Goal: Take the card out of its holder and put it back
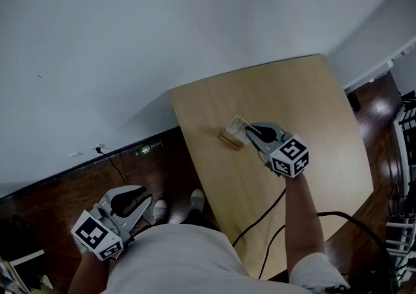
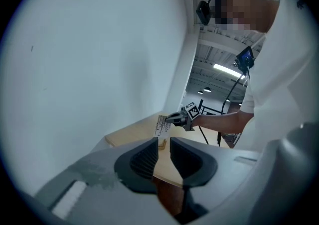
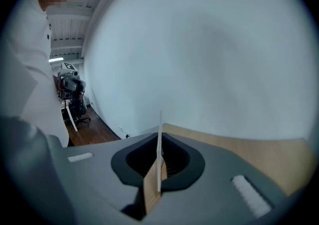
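Note:
My right gripper point(image 1: 250, 132) hangs over the middle of the light wooden table point(image 1: 312, 104), shut on a white printed card point(image 1: 238, 126). The card is lifted a little above the small wooden holder point(image 1: 229, 140), which lies on the table just left of the jaws. In the left gripper view the card point(image 2: 161, 125) hangs upright above the holder point(image 2: 162, 144), apart from it. In the right gripper view the card point(image 3: 160, 144) stands edge-on between the pads. My left gripper point(image 1: 147, 204) is off the table at the lower left, its jaws a narrow gap apart and empty.
A black cable point(image 1: 260, 221) runs across the table's near part toward the person. The table's left edge point(image 1: 195, 156) borders dark wooden floor, where the person's shoes point(image 1: 195, 201) stand. A white wall fills the back. An office chair point(image 3: 75, 97) stands far off.

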`<state>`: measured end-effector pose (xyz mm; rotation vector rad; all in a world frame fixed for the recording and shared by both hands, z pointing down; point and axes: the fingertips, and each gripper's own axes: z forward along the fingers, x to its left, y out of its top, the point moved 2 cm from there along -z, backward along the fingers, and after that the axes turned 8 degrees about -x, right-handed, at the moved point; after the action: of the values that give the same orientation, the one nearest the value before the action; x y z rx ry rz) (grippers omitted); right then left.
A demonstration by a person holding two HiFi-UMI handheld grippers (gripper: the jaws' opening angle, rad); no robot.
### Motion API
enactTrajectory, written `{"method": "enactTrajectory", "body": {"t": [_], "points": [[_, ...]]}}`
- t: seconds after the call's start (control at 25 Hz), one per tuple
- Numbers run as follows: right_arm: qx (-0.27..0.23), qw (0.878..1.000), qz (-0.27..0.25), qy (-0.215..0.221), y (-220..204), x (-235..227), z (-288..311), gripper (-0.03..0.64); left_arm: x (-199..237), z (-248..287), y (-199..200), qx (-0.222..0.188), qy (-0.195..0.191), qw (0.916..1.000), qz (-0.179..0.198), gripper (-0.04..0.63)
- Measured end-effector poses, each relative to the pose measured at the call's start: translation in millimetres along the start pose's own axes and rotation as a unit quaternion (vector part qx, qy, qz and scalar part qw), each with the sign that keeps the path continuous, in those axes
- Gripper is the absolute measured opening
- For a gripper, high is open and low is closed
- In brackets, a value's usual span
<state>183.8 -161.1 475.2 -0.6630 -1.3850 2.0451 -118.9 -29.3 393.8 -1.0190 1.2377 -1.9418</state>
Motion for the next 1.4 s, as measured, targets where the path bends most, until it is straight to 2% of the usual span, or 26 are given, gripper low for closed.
{"method": "enactTrajectory", "body": {"t": [0.36,0.68,1.0,1.4], "points": [[-0.009,0.999,-0.041,-0.02,53,65,-25,0.021,14,-29,4,-0.021,-0.026,0.9993,0.017,0.081],[-0.021,0.998,-0.057,-0.012,80,176,-29,0.021,29,-70,-6,-0.029,-0.056,0.9976,0.026,0.081],[-0.031,0.997,-0.068,0.006,96,284,-39,0.021,23,-105,-17,-0.025,-0.088,0.9953,0.033,0.081],[-0.049,0.996,-0.073,0.007,106,341,-39,0.021,20,-109,-29,-0.019,-0.129,0.9907,0.038,0.061]]}}
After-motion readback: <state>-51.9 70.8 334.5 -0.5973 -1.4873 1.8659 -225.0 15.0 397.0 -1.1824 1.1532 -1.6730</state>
